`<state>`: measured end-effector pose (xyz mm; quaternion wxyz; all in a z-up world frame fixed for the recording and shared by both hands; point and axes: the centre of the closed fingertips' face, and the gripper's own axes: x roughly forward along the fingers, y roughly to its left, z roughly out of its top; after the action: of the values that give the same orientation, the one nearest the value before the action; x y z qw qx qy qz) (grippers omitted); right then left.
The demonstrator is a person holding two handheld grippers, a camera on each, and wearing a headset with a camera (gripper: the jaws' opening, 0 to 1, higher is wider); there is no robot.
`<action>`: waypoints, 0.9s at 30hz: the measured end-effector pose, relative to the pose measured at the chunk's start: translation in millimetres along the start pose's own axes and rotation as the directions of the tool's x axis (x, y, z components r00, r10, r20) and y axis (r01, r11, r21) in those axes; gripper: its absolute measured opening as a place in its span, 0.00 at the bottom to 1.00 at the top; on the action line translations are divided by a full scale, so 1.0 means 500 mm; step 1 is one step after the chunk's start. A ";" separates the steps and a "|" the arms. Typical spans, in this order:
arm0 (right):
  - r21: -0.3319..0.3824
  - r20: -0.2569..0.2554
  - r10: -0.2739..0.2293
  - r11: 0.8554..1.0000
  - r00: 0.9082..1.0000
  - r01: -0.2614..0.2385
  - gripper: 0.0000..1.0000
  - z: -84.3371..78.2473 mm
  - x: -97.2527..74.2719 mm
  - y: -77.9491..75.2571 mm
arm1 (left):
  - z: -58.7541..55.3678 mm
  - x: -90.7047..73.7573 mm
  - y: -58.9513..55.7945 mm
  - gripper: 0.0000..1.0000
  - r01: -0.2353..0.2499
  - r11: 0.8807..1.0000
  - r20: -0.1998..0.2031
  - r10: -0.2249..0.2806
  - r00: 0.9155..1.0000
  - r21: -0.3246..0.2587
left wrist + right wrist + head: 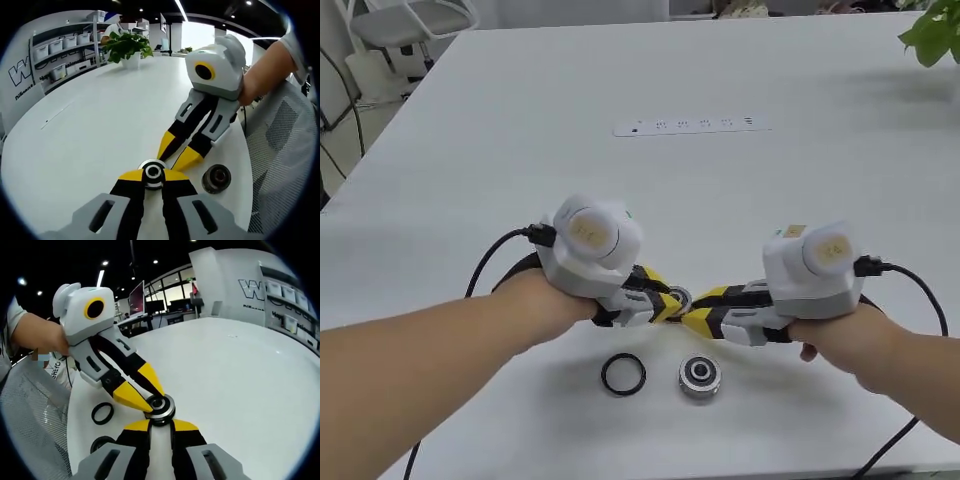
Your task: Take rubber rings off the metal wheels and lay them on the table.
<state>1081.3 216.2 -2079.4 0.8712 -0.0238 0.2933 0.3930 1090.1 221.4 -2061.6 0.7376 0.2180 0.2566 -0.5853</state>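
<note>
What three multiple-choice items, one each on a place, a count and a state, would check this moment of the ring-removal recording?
1. Where does the loose black rubber ring lie?
A. On the white table, beside the bare silver metal wheel
B. On the white power strip
C. Between a gripper's jaws

2. How many metal wheels are in sight?
A. One
B. Two
C. Four

3. What state is the left gripper in?
A. Open over bare table
B. Shut on a dark-rimmed metal wheel
C. Lying flat on the table

Answers:
1 A: the head view shows ring and bare wheel side by side on the table, nearer the person than the grippers.
2 B: one wheel lies on the table, and one is in the left gripper.
3 B: in the left gripper view its yellow jaw tips flank the wheel on both sides.
</note>
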 end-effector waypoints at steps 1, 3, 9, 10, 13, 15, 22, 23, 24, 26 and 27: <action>0.003 -0.003 -0.008 1.000 1.000 0.008 0.11 -0.001 0.000 0.000 | 0.000 0.000 0.000 0.07 -0.002 1.000 0.001 0.002 1.000 0.000; 0.010 -0.017 -0.028 1.000 0.999 0.028 0.08 -0.005 -0.003 -0.003 | 0.000 0.000 0.001 0.07 -0.005 1.000 0.001 0.005 1.000 -0.002; 0.059 -0.015 -0.030 0.998 0.999 0.030 0.01 -0.008 -0.003 -0.005 | 0.000 0.000 0.001 0.07 -0.014 1.000 -0.001 0.014 1.000 -0.005; 0.059 -0.016 -0.030 0.998 0.999 0.031 0.01 -0.008 -0.003 -0.005 | 0.000 0.000 0.001 0.07 -0.014 1.000 -0.002 0.014 1.000 -0.004; 0.065 -0.016 -0.040 0.997 0.999 0.041 0.00 -0.007 -0.002 -0.009 | 0.000 0.001 0.001 0.07 -0.018 1.000 -0.002 0.018 1.000 -0.002; 0.064 -0.016 -0.044 0.997 0.999 0.044 0.00 -0.006 -0.002 -0.012 | 0.000 0.001 0.001 0.07 -0.022 1.000 -0.001 0.022 1.000 -0.001; 0.103 0.006 -0.066 0.993 0.998 0.065 0.00 0.003 -0.004 -0.026 | 0.001 0.002 0.002 0.07 -0.022 1.000 0.004 0.022 1.000 -0.001; 0.116 0.011 -0.066 0.991 0.998 0.065 0.00 0.003 -0.005 -0.027 | 0.001 0.002 0.002 0.07 -0.022 1.000 0.004 0.022 1.000 -0.002; 0.121 0.024 -0.074 0.990 0.997 0.070 0.00 0.008 -0.008 -0.031 | 0.001 0.002 0.002 0.07 -0.021 1.000 0.005 0.021 1.000 -0.003; 0.125 0.028 -0.072 0.990 0.997 0.068 0.00 0.009 -0.009 -0.031 | 0.001 0.002 0.002 0.07 -0.022 1.000 0.008 0.022 1.000 -0.006; 0.127 0.033 -0.074 0.990 0.997 0.069 0.00 0.010 -0.009 -0.030 | 0.001 0.002 0.001 0.07 -0.023 1.000 0.009 0.023 1.000 -0.006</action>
<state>1092.0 204.1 -2075.5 0.8898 0.0278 0.3001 0.3428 1091.0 220.5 -2061.9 0.7461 0.2159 0.2525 -0.5770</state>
